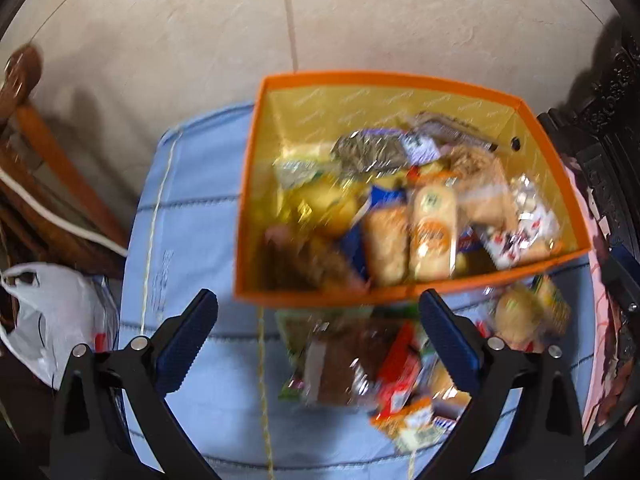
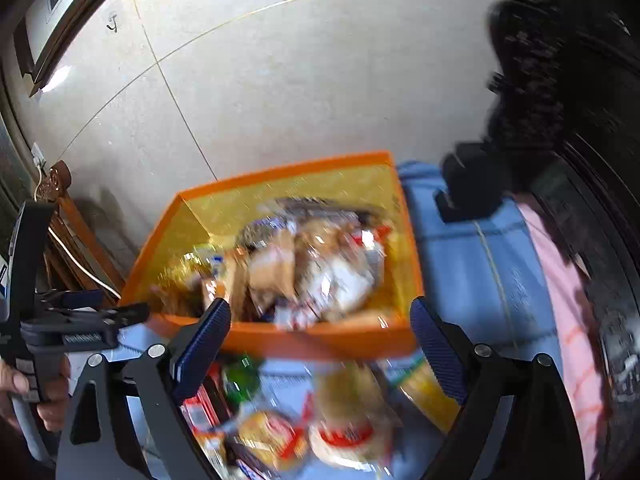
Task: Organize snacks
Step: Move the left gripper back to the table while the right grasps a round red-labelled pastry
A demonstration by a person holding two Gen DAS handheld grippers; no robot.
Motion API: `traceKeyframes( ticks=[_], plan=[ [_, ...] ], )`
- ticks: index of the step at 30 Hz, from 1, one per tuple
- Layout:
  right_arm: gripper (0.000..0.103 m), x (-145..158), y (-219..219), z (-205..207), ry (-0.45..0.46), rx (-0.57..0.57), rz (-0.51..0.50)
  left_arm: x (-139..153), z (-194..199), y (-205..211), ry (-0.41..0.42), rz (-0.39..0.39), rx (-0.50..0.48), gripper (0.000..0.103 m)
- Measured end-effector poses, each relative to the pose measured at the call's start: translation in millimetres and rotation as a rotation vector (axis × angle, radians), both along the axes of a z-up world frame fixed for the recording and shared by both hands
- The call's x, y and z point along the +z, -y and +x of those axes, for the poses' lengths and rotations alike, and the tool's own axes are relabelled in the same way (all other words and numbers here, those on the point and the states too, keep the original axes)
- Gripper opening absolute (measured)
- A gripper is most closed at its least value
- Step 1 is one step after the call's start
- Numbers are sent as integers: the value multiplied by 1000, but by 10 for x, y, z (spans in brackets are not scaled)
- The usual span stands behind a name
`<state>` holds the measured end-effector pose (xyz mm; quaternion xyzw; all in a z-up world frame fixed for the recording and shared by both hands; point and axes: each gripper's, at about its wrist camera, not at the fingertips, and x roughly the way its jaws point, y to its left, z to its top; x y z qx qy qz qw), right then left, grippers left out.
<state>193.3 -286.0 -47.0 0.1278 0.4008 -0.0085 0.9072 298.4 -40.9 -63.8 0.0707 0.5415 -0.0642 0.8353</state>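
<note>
An orange box (image 1: 404, 80) with a yellow lining stands on a blue cloth (image 1: 192, 240) and holds several wrapped snacks (image 1: 412, 236). More snack packets (image 1: 384, 372) lie loose on the cloth in front of the box. My left gripper (image 1: 320, 340) is open and empty above the loose packets, just short of the box's near wall. In the right wrist view the same box (image 2: 280, 338) is ahead, and loose snacks (image 2: 312, 420) lie below my right gripper (image 2: 320, 344), which is open and empty. Both views are blurred.
A wooden chair (image 1: 48, 168) and a white plastic bag (image 1: 52, 316) are at the left. Dark carved furniture (image 1: 608, 128) and pink cloth (image 2: 568, 320) are at the right. The left gripper's body and the hand holding it (image 2: 48, 344) show in the right wrist view. Tiled floor (image 1: 320, 20) lies beyond.
</note>
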Motion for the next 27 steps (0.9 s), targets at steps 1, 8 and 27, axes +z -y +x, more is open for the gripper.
traceKeyframes(
  ticks=[1, 8, 27],
  plan=[
    [93, -41, 44, -101, -12, -14, 4, -55, -49, -68, -19, -13, 11, 98],
    [94, -433, 247, -646, -143, -58, 65, -505, -381, -426, -128, -41, 95, 98],
    [94, -925, -136, -511, -249, 15, 38, -1112, -1162, -483, -301, -59, 74, 98]
  ],
)
